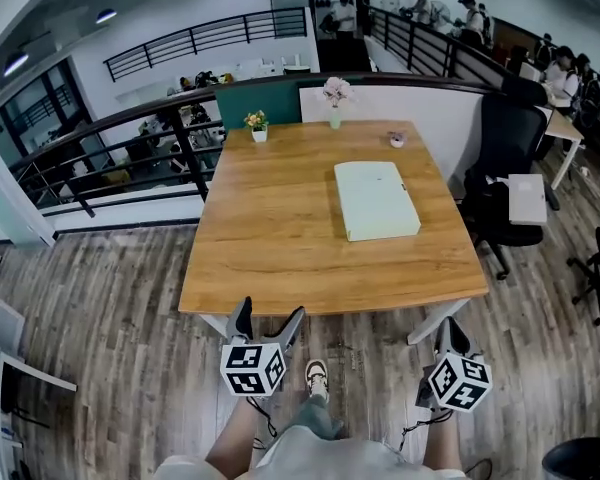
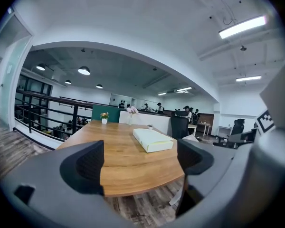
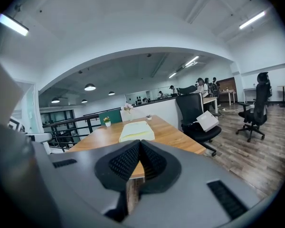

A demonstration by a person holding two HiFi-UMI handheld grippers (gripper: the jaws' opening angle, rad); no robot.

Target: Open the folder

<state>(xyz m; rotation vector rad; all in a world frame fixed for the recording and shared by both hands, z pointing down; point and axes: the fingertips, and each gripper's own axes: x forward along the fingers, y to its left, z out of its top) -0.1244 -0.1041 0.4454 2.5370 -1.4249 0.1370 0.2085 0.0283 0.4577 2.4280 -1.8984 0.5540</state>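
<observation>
Well, the folder (image 1: 376, 200) lies closed on the table's (image 1: 270, 238) far right, well beyond both grippers. My left gripper (image 1: 268, 318) gapes empty, my right gripper (image 1: 448, 336) is pinched on nothing; I'd approach low and catch only the cover's free edge.

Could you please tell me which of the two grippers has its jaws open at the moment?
The left gripper: its dark padded jaws stand wide apart and hold nothing, whereas the right gripper has its jaws pressed together.
</observation>
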